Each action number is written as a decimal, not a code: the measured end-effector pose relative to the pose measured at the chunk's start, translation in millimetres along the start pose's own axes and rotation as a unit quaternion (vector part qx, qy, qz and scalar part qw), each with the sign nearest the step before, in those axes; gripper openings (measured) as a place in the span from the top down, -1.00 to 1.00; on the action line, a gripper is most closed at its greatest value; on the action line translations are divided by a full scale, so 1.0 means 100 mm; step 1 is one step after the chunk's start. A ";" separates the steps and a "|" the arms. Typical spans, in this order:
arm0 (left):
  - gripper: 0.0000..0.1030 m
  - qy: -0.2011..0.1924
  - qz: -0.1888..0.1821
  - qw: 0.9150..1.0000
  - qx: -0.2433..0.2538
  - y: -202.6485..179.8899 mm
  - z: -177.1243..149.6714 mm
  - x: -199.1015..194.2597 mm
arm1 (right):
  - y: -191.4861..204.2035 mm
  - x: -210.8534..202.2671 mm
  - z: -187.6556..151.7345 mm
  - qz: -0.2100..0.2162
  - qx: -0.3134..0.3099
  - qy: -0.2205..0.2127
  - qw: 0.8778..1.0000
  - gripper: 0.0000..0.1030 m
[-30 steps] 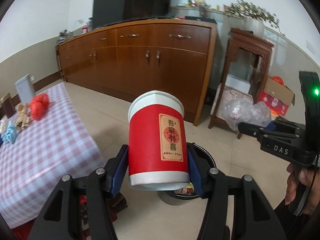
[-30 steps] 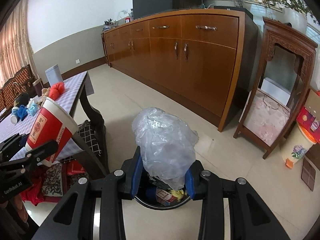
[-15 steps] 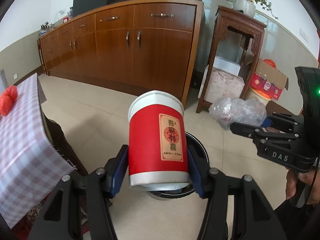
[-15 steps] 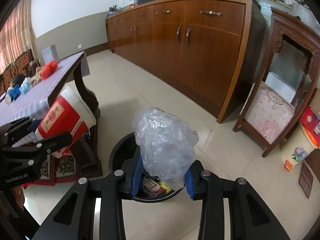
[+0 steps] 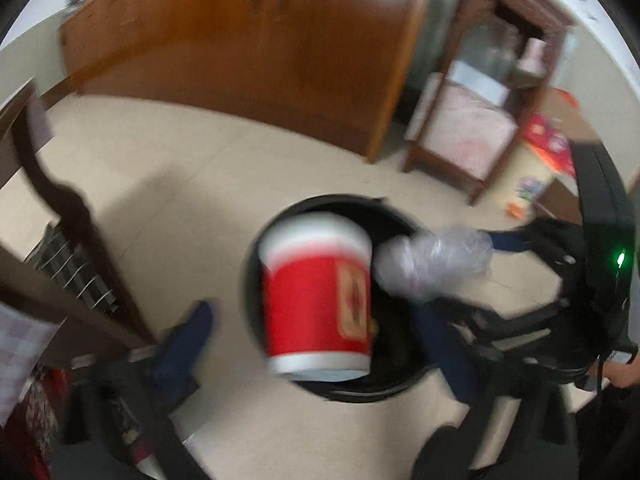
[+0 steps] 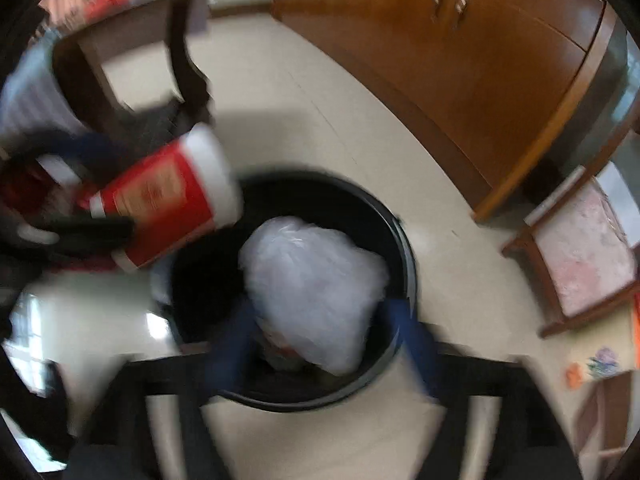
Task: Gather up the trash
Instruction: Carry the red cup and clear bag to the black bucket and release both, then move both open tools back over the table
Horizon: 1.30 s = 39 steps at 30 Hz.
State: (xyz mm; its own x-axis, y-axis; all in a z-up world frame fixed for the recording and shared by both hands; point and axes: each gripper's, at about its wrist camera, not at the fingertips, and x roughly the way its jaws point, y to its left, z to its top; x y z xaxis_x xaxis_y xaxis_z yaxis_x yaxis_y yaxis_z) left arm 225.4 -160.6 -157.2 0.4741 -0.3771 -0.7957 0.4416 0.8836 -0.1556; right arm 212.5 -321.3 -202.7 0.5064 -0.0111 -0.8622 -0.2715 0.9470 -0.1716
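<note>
A red and white paper cup (image 5: 318,300) hangs over the black trash bin (image 5: 280,216). My left gripper (image 5: 320,344) has spread wide, its blue pads (image 5: 188,336) stand clear of the cup. The cup also shows in the right wrist view (image 6: 168,196), tilted at the bin's left rim (image 6: 404,240). A crumpled clear plastic bag (image 6: 316,292) sits over the bin mouth between the blue pads (image 6: 416,344) of my right gripper (image 6: 320,352), which stand apart from it. Both views are motion-blurred.
A long wooden sideboard (image 5: 248,40) stands behind the bin. A carved wooden stand (image 5: 480,120) is to its right, with boxes (image 5: 552,140) on the floor beside it. A dark table leg (image 5: 72,216) and checked tablecloth (image 5: 20,340) are at the left.
Both grippers have tipped down over the bin and opened. The cup and the plastic bag have come loose from the pads and are over the bin mouth.
</note>
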 end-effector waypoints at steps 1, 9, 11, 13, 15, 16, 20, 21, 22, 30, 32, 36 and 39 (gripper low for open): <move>-1.00 -0.003 0.006 1.000 -0.012 0.08 -0.03 -0.03 | -0.03 0.01 -0.03 -0.007 0.002 0.001 1.000 -0.95; -1.00 -0.020 0.066 0.997 -0.018 0.16 -0.18 -0.24 | -0.11 -0.04 -0.07 -0.035 0.029 -0.007 0.999 -1.00; -1.00 -0.024 0.069 0.997 -0.015 0.13 -0.21 -0.30 | -0.08 -0.08 -0.04 -0.036 0.035 -0.010 0.999 -1.00; -1.00 -0.029 0.072 0.997 -0.011 0.15 -0.21 -0.30 | -0.03 -0.14 -0.03 -0.038 0.037 -0.017 0.998 -1.00; -1.00 -0.033 0.077 0.996 -0.008 0.11 -0.20 -0.30 | -0.03 -0.18 -0.02 -0.038 0.041 -0.022 0.998 -1.00; -1.00 -0.035 0.077 0.996 -0.008 0.11 -0.20 -0.31 | -0.02 -0.22 -0.02 -0.037 0.046 -0.026 0.998 -1.00; -1.00 -0.044 0.089 0.995 -0.010 0.12 -0.26 -0.41 | 0.04 -0.36 -0.04 -0.033 0.056 -0.037 0.997 -1.00; -1.00 -0.045 0.090 0.995 -0.013 0.13 -0.26 -0.42 | 0.06 -0.39 -0.05 -0.032 0.057 -0.039 0.997 -1.00; -1.00 -0.046 0.092 0.995 -0.015 0.13 -0.27 -0.46 | 0.08 -0.42 -0.06 -0.033 0.056 -0.042 0.997 -1.00; -1.00 -0.069 0.111 0.991 -0.022 0.16 -0.29 -0.75 | 0.29 -0.68 -0.07 -0.021 0.058 -0.064 0.996 -1.00; -1.00 -0.080 0.118 0.989 -0.025 0.18 -0.29 -0.85 | 0.35 -0.75 -0.04 -0.020 0.056 -0.073 0.996 -1.00; -1.00 -0.097 0.129 0.986 -0.034 0.25 -0.31 -1.05 | 0.51 -0.96 0.08 -0.029 0.043 -0.095 0.994 -1.00; -1.00 -0.110 0.141 0.983 -0.046 0.34 -0.31 -1.21 | 0.61 -1.10 0.17 -0.030 0.036 -0.111 0.993 -1.00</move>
State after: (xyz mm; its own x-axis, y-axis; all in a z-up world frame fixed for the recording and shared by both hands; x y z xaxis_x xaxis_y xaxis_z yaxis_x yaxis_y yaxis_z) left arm 159.6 -76.6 -84.0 0.7256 -0.1557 -0.6703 0.2036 0.9790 -0.0069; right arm 153.9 -257.1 -109.8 0.6894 -0.0043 -0.7244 -0.1806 0.9674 -0.1776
